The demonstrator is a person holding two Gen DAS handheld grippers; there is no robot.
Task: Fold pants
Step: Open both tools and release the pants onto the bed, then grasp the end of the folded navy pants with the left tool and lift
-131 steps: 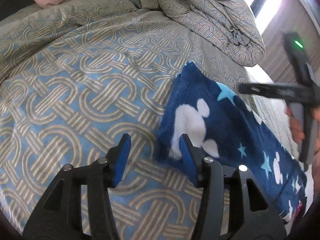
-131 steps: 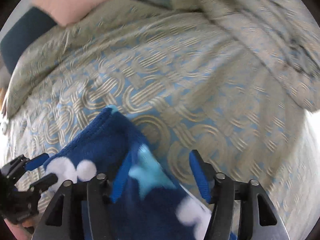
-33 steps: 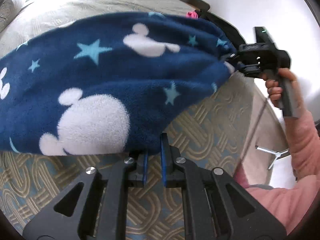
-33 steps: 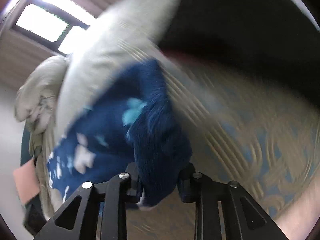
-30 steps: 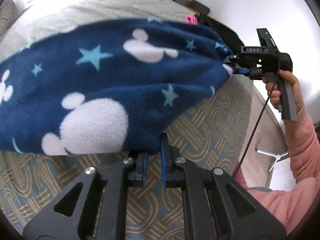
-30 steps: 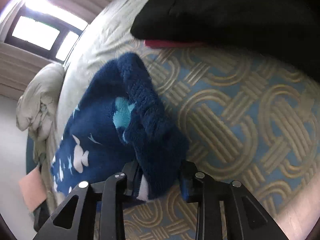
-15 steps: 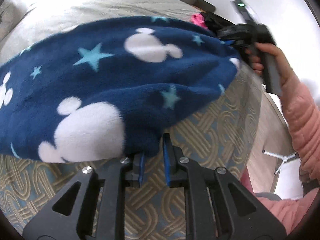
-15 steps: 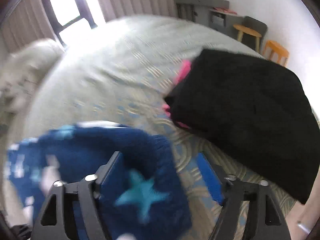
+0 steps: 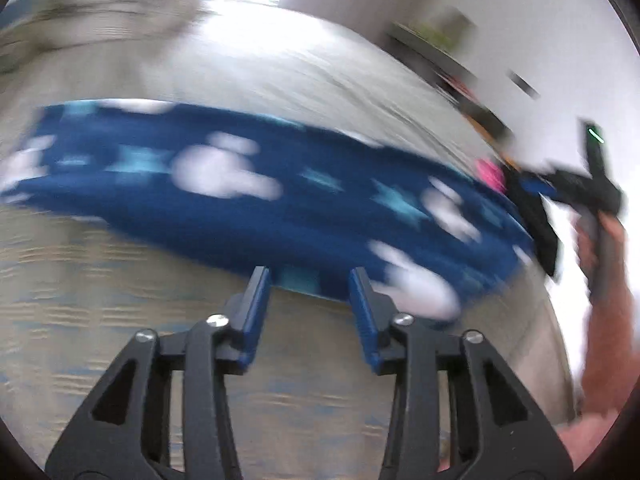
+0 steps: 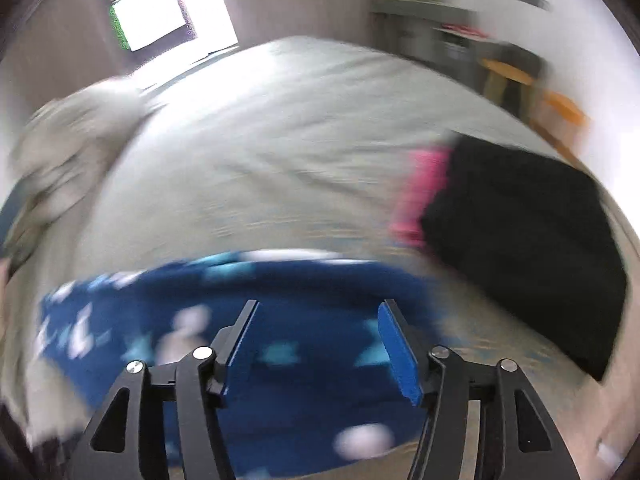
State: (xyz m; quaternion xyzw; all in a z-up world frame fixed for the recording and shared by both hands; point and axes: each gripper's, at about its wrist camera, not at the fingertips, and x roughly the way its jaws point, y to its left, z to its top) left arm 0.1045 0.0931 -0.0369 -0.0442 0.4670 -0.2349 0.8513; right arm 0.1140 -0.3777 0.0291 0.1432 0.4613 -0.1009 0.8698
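Blue pants (image 9: 256, 184) lie folded in a long band across the bed (image 9: 280, 80). L gripper (image 9: 308, 276) and R gripper (image 10: 316, 332) hang over them, jaws just parted, nothing clamped. Black clothes (image 10: 528, 240) lie nearby w/ pink item (image 10: 424, 192).

Daylight is flooding in from the window (image 10: 168, 4), blowing out to pure white there and washing glare across the far bedspread (image 9: 280, 64). Motion blur is smearing both views, so the pants (image 9: 256, 184) are probably fleece, though the texture is unreadable. Only the near gripper frames are staying sharp. The fisheye is bending the edges into a dark vignette; shadows are staying soft.
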